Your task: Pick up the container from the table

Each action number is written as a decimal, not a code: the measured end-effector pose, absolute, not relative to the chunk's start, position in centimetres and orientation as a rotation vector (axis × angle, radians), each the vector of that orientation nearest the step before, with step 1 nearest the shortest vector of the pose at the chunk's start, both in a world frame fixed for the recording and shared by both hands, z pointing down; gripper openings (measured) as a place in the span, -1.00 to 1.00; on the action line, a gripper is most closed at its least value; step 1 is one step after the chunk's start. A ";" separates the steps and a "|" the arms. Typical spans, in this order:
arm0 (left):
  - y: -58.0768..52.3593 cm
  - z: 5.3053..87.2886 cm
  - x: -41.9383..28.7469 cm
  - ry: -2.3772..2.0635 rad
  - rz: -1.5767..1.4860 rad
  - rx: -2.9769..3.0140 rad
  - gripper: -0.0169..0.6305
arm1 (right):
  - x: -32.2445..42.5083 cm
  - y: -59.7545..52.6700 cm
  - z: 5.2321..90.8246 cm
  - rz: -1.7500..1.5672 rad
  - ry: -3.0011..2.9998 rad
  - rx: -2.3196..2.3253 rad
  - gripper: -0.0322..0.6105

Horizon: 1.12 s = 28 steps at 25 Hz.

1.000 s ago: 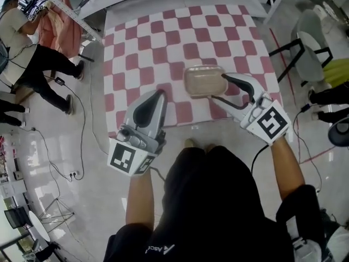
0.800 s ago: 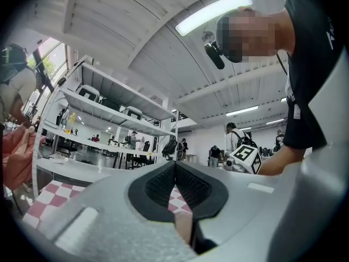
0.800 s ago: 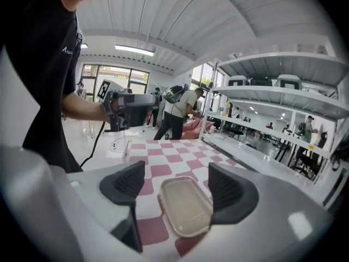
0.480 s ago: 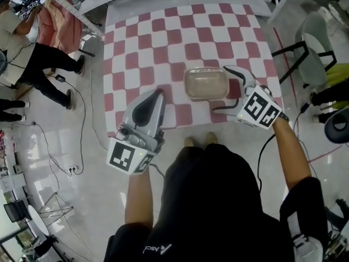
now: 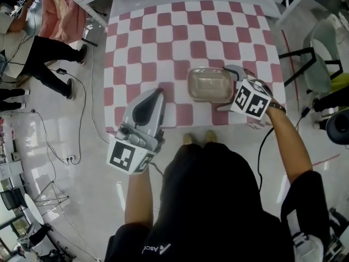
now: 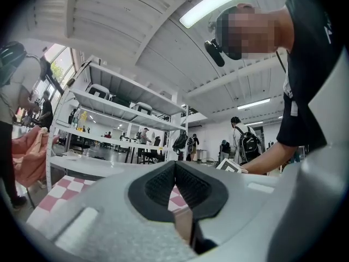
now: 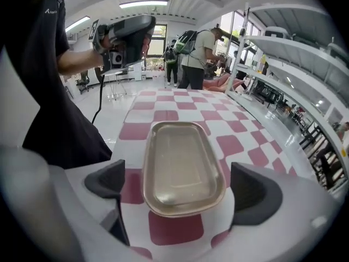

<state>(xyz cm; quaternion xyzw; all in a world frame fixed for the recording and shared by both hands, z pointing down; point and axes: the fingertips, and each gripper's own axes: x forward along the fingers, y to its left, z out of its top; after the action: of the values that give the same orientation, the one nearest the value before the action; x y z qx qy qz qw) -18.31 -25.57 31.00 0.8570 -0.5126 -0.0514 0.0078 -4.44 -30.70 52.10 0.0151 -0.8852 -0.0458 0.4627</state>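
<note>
Head view showed a translucent, pale beige plastic container [image 5: 207,84] with rounded corners and a rectangular outline lying flat on the surface [image 5: 163,37], which was covered by a red-and-white checked cloth. It sat near the edge closest to the person, toward their right side. The right hand-held gripper [image 5: 222,89] angled down over that edge, and its two jaws stood on either side of the container's near end. Right gripper view showed the container [image 7: 182,168] between the dark pads, with a strip of checked cloth visible between each pad and the container's rim, so nothing was grasped; the jaws were opening and stood wide. Through the clear top its interior looked pale and bare. The left hand-held gripper [image 5: 157,91] hung level over the near edge of the surface, well apart from the container, and in the left gripper view its pads [image 6: 163,184] were clenched together on nothing
</note>
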 end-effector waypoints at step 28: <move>-27.1 33.2 -19.2 -1.635 -0.141 2.603 -0.91 | -4.9 -32.3 56.4 -0.038 -2.009 -0.147 0.96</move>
<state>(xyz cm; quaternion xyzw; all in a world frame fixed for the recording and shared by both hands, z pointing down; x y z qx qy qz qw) -19.18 -27.14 33.17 0.8454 -0.5311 -0.0459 0.0323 -4.93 -32.28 56.43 -0.0617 -0.8429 -0.0158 0.5342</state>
